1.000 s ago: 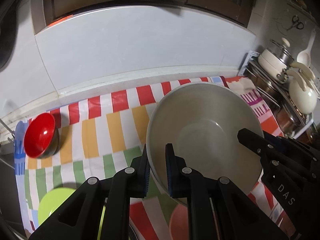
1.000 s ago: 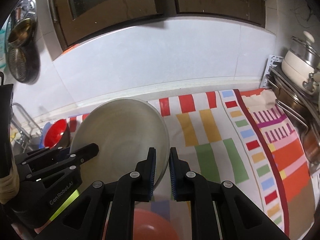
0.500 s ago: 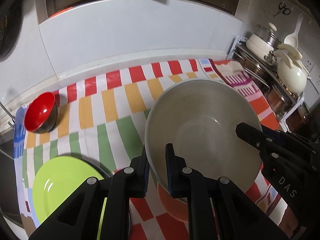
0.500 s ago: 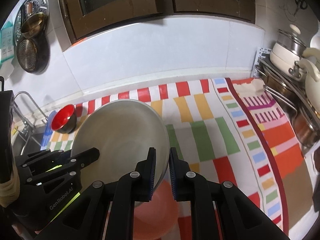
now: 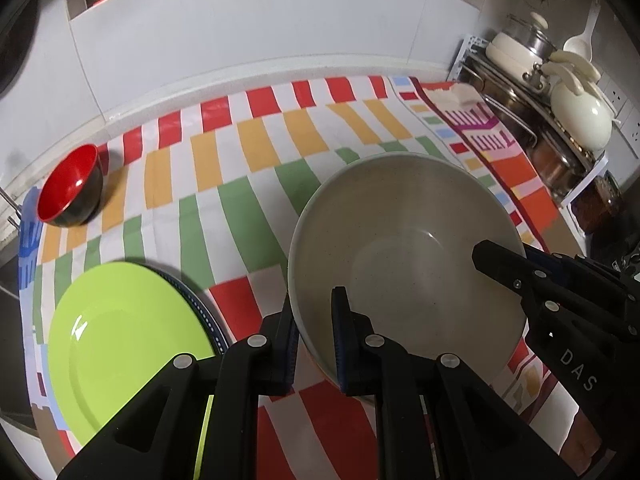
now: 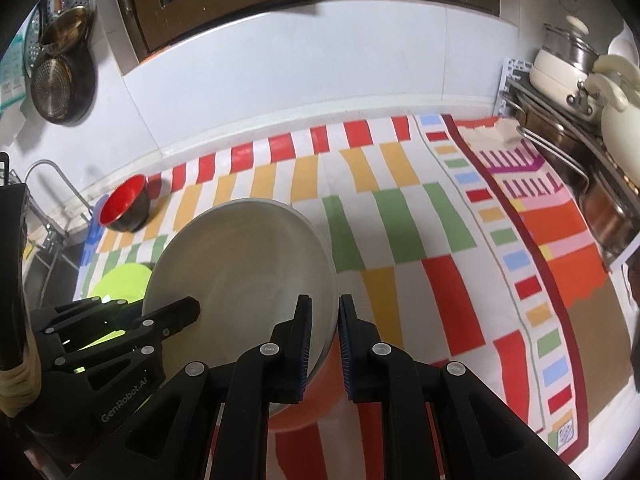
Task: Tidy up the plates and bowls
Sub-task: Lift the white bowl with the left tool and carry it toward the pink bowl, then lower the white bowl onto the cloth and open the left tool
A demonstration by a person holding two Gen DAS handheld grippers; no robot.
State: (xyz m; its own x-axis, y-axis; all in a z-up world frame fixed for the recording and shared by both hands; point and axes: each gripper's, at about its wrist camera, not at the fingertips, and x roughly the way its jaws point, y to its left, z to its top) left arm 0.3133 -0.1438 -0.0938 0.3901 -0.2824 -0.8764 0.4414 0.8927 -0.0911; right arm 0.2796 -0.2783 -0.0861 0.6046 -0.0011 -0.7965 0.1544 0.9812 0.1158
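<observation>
Clamping both tongs on opposite rims of the big grey bowl (image 5: 404, 256), we held it level above the striped cloth (image 5: 256, 148): the left gripper (image 5: 314, 320) pinched the near-left rim, the right gripper (image 6: 323, 320) the other side, most likely because so wide a bowl would tip from one grip. Directly beneath it showed an orange bowl (image 6: 316, 396), which we judged the place to nest it. Beside it lay the green plate (image 5: 124, 344) on a darker plate; the red bowl (image 5: 70, 190) stood well apart near the wall.
</observation>
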